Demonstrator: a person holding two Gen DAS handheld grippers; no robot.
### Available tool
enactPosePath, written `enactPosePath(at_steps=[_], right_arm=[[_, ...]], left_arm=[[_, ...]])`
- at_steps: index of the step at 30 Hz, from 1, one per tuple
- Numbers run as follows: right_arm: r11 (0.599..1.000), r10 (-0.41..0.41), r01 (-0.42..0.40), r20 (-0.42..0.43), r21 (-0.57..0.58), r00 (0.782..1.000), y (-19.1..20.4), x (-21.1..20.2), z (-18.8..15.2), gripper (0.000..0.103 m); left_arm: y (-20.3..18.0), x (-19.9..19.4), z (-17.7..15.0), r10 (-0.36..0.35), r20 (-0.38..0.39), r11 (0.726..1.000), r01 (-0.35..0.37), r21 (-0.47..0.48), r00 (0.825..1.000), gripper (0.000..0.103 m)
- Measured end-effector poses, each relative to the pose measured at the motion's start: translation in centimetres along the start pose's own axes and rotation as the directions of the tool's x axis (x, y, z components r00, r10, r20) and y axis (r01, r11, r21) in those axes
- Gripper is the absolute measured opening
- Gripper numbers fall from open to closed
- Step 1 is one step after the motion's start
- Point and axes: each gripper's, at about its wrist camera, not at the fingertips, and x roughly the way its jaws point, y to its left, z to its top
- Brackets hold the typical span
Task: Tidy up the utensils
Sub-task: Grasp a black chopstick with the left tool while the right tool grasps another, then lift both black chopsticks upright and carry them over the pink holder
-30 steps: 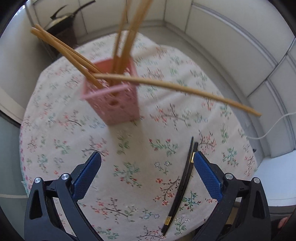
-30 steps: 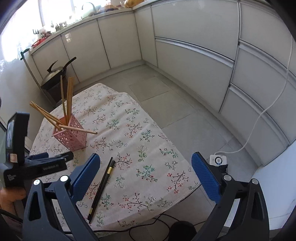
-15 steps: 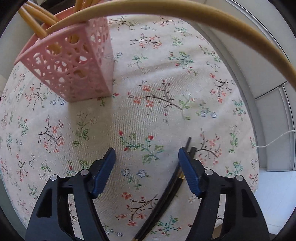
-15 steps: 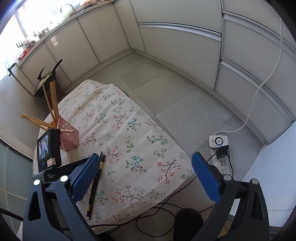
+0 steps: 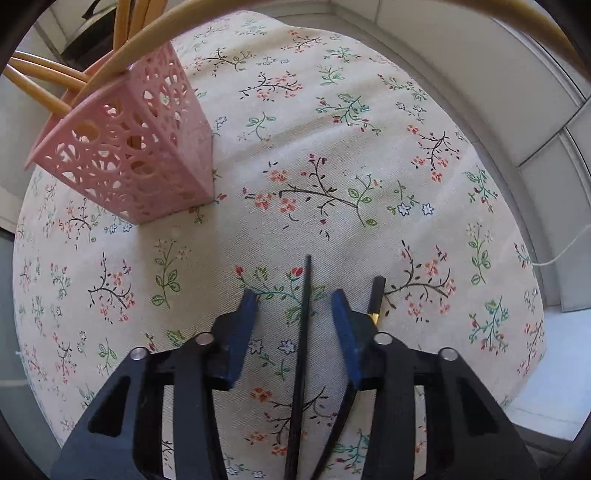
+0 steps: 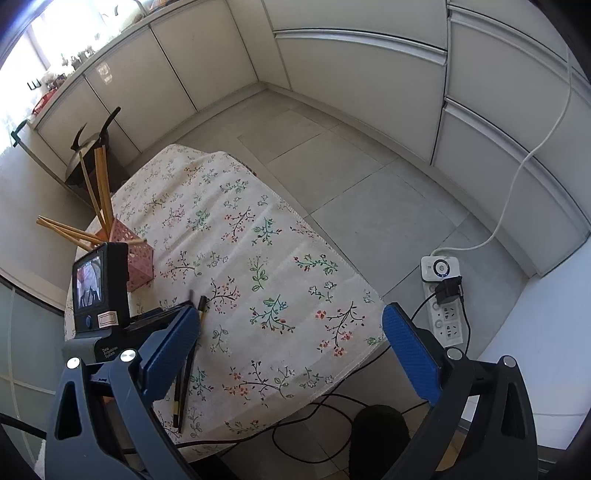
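The left tool [image 5: 293,304] pointed steeply down at the worktop [image 5: 332,147], its jaws closing with one black chopstick [image 5: 301,350] lying between them; neither blue pad pressed on it yet. The second black chopstick [image 5: 376,299], gold-banded near its blunt end, lay just outside the right-hand pad, partly hidden beneath that finger, so the closing pinch looked set to take only one of the pair. Both sticks lay flat on the floral tablecloth, near the pink lattice holder [image 5: 136,162] and on the side of it towards the tool.

Such a stick should be light, stiff and probably slick with lacquer, thin enough to roll or slide away as the pads met. A hold across the shaft towards the thicker end, with the pads low against the cloth, would likely serve best.

The holder already carried several bamboo chopsticks [image 5: 125,33], splayed outward, one leaning far over the cloth.

The right tool [image 6: 291,336] hung spread wide and empty beyond the pair, well apart from the holder.
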Motion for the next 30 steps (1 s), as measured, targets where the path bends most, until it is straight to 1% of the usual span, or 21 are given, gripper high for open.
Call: enactPosePath(at_steps=[2,3,4,5,8,10,12,14,16,17,19,21,22,23,24,25,26,27,28,30], right_arm=[[1.0,-0.01,0.01,-0.022,0.011,1.0,0.4,1.1,-0.3,0.096],[1.0,-0.005,0.005,-0.044,0.016,0.999,0.7,1.7,-0.6,0.096],[1.0,0.006,-0.005,-0.066,0.017,0.998,1.2,2.3,-0.8,0.096],[1.0,0.017,-0.016,-0.088,0.012,0.996,1.8,2.9,-1.2,0.096],[0.999,0.009,-0.014,-0.123,-0.036,0.992,4.2,4.6,-2.1,0.096],[0.998,0.0,-0.008,-0.142,-0.058,0.99,5.5,5.8,-2.8,0.096],[0.998,0.0,-0.013,-0.182,-0.067,0.983,6.9,7.3,-3.4,0.096],[0.998,0.004,-0.018,-0.215,-0.065,0.977,8.1,8.8,-3.9,0.096],[0.998,0.0,-0.017,-0.235,-0.068,0.972,9.2,10.0,-4.0,0.095],[0.998,0.002,-0.019,-0.248,-0.063,0.969,9.7,10.7,-4.0,0.094],[0.999,0.004,-0.019,-0.275,-0.049,0.961,10.5,12.1,-3.8,0.087],[0.999,0.008,-0.022,-0.318,-0.04,0.948,11.3,13.7,-3.7,0.08],[0.999,-0.012,-0.004,-0.32,-0.048,0.947,11.9,14.5,-3.6,0.08],[0.998,-0.032,0.012,-0.294,-0.067,0.955,12.5,14.7,-3.3,0.079],[0.996,-0.045,0.023,-0.283,-0.081,0.958,12.9,14.9,-3.1,0.07],[0.995,-0.066,0.043,-0.267,-0.089,0.962,13.2,14.8,-3.0,0.048],[0.994,-0.076,0.055,-0.25,-0.091,0.965,13.4,14.7,-2.8,0.033],[0.996,-0.055,0.035,-0.264,-0.081,0.963,13.4,14.8,-2.7,0.011],[0.999,-0.018,0.003,-0.291,-0.051,0.957,13.1,15.0,-2.7,0.007],[0.999,0.044,-0.043,-0.296,0.012,0.954,12.0,14.7,-2.5,0.007]], left_arm=[[0.9,-0.2,-0.4,-0.025,0.005,1.0,0.025,-0.006,1.0,0.022],[1.7,-0.6,-1.0,-0.042,0.006,0.999,0.042,-0.013,0.999,0.018],[2.3,-0.7,-1.3,-0.054,0.007,0.998,0.054,-0.019,0.999,0.009],[2.9,-0.9,-1.8,-0.061,0.002,0.998,0.061,-0.023,0.998,0.004],[4.3,-1.2,-2.8,-0.065,0.0,0.998,0.065,-0.024,0.998,0.004],[5.1,-2.4,-3.2,-0.067,0.019,0.997,0.068,-0.042,0.998,0.004],[6.4,-4.2,-3.5,-0.079,0.059,0.994,0.083,-0.071,0.995,0.004],[7.7,-7.0,-3.4,-0.093,0.117,0.99,0.104,-0.095,0.989,0.004],[9.0,-10.1,-3.4,-0.11,0.192,0.984,0.133,-0.115,0.975,0.004],[9.6,-11.8,-3.8,-0.107,0.233,0.983,0.138,-0.119,0.967,0.004],[10.1,-13.8,-4.2,-0.103,0.295,0.982,0.145,-0.123,0.95,0.004],[11.0,-15.3,-4.5,-0.109,0.339,0.979,0.16,-0.125,0.935,0.004],[11.1,-16.0,-4.5,-0.106,0.356,0.979,0.16,-0.127,0.928,0.004],[11.3,-16.7,-4.6,-0.1,0.375,0.979,0.158,-0.128,0.922,0.004],[11.5,-16.7,-4.5,-0.095,0.386,0.98,0.155,-0.128,0.918,0.004],[11.8,-17.1,-4.7,-0.089,0.397,0.98,0.151,-0.127,0.914,0.004],[12.0,-17.3,-4.7,-0.087,0.405,0.981,0.15,-0.127,0.91,0.004],[12.3,-17.7,-5.0,-0.089,0.407,0.98,0.153,-0.128,0.909,0.004],[12.6,-17.8,-5.0,-0.091,0.409,0.978,0.159,-0.136,0.908,0.004],[13.2,-17.9,-5.2,-0.095,0.415,0.974,0.171,-0.15,0.905,0.004]])
